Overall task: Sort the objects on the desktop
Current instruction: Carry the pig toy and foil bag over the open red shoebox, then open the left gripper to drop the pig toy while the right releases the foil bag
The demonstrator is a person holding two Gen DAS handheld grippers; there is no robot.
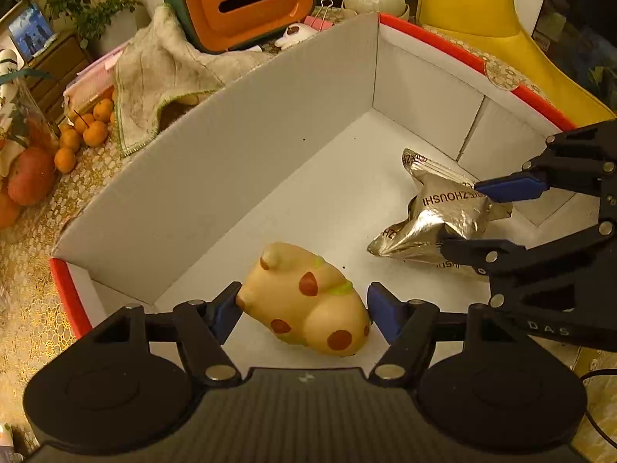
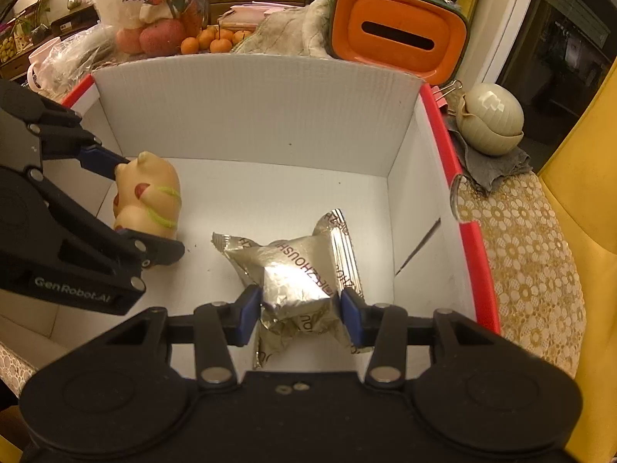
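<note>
Between the left gripper's (image 1: pixel 302 310) blue pads sits the spotted toy (image 1: pixel 308 305) — its long axis runs pad to pad, one pad touching its snout end, the other just clear, so nothing is firmly gripped. Further out to that gripper's right, the right gripper (image 2: pixel 300 308) pinches the foil packet (image 2: pixel 300 270) on both sides. Both things are low inside the white box (image 1: pixel 216 162), near its floor.
</note>
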